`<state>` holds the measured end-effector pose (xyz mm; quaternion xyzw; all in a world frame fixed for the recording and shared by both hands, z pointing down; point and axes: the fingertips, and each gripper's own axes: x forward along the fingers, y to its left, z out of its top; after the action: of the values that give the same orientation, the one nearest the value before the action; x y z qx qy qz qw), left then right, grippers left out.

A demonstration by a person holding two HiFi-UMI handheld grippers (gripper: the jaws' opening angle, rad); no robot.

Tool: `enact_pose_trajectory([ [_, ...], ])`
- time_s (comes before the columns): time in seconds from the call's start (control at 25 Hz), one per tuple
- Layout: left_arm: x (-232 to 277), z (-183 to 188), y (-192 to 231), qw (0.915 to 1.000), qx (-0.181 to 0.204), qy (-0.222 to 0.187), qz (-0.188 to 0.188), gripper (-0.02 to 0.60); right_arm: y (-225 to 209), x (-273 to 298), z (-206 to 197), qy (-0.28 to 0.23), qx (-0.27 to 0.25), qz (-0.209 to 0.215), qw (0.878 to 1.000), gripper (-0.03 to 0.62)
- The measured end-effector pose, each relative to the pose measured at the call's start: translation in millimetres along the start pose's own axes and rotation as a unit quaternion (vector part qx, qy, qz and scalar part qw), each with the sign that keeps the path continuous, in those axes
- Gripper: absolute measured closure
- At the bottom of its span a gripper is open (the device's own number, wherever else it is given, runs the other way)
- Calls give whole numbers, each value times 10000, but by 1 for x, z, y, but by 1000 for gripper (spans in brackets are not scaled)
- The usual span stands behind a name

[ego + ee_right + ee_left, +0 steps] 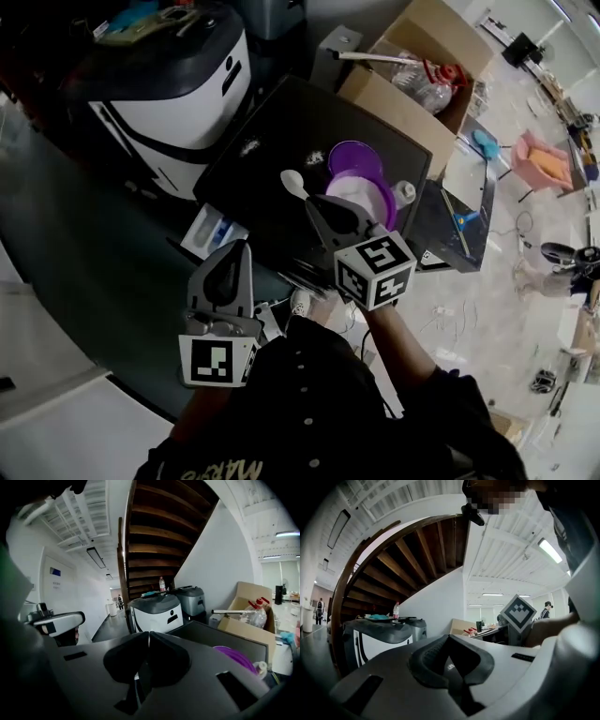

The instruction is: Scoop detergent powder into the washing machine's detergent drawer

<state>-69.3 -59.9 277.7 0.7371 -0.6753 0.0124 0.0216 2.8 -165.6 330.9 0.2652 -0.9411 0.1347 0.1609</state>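
Note:
A purple tub of white detergent powder (361, 199) stands on a black top (272, 150), with its purple lid (354, 159) just behind it. A white scoop (293, 183) lies to the tub's left. My right gripper (317, 204) hovers over the near side of the tub, shut and empty. In its own view the right gripper (148, 633) has its pads together and the tub (236, 657) shows to the right. My left gripper (236, 251) is lower left, off the top. Seen in its own view, the left gripper (449, 638) is shut and holds nothing. A white drawer with a blue insert (211, 232) juts out below the top's front-left edge.
A white and grey machine (178, 94) stands left of the black top. An open cardboard box (422, 66) holding plastic bottles sits behind it. A small white cup (404, 192) is right of the tub. Cables lie on the pale floor (469, 309) to the right.

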Motion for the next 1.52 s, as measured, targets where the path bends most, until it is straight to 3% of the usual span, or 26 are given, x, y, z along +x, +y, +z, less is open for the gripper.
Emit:
enact_pose_trajectory([
  [0.12, 12, 1, -18, 9995, -148, 89, -258, 572, -36, -33, -4, 6, 114, -426, 9990, 562],
  [0.28, 26, 7, -35, 9980, 107, -128, -604, 572, -77, -71, -18, 63, 274, -983, 9948, 560],
  [0.44, 36, 8, -51, 9964, 125, -156, -826, 572, -95, -94, -35, 186, 372, -1281, 9909, 560],
  [0.88, 44, -10, -71, 9938, 74, 80, -1109, 572, -101, -113, -84, 883, 288, -1468, 9848, 560],
  [1.32, 50, -16, -84, 9918, 102, 172, -1262, 572, -97, -117, -96, 968, 340, -1469, 9838, 556],
  [1.36, 50, -16, -84, 9916, 104, 181, -1273, 572, -97, -117, -97, 980, 324, -1468, 9838, 543],
  [1.44, 50, -17, -86, 9915, 105, 188, -1286, 572, -100, -117, -101, 1001, 304, -1479, 9835, 458],
  [1.52, 50, -18, -86, 9914, 102, 188, -1293, 572, -101, -117, -102, 1000, 306, -1480, 9834, 454],
])
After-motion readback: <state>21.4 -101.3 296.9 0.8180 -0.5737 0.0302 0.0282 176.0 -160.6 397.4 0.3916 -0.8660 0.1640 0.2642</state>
